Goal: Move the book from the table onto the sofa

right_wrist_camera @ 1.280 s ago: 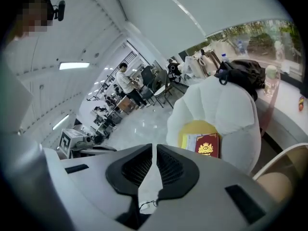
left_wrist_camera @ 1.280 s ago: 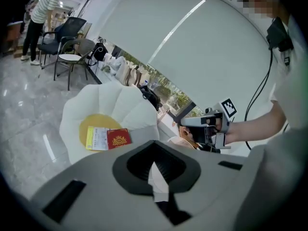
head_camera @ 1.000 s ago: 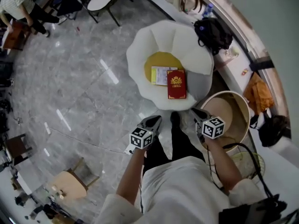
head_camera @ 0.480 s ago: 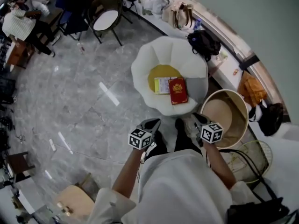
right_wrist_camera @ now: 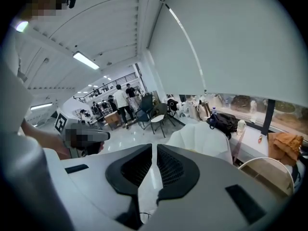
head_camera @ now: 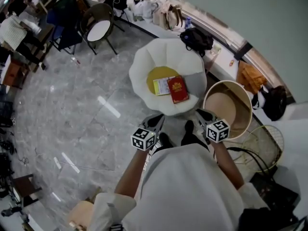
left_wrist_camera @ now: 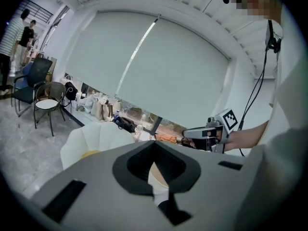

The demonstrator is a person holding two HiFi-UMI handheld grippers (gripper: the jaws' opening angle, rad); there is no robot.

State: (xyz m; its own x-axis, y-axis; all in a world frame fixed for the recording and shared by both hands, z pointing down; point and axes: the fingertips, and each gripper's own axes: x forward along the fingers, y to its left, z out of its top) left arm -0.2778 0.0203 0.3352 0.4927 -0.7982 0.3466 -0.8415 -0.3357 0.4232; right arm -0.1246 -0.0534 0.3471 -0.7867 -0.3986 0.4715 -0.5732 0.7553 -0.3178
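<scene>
Lying ahead of right gripper (head_camera: 199, 113): book (head_camera: 178, 90)

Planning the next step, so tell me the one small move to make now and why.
Probably just draw both grippers back to rest. The red book lies flat on the white sofa, partly on its yellow cushion beside a pale booklet, so the transfer looks done. The left gripper and right gripper are both shut with nothing between them, held short of the sofa.

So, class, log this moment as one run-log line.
book: lying on sofa | left gripper: shut, empty | right gripper: shut, empty
</scene>
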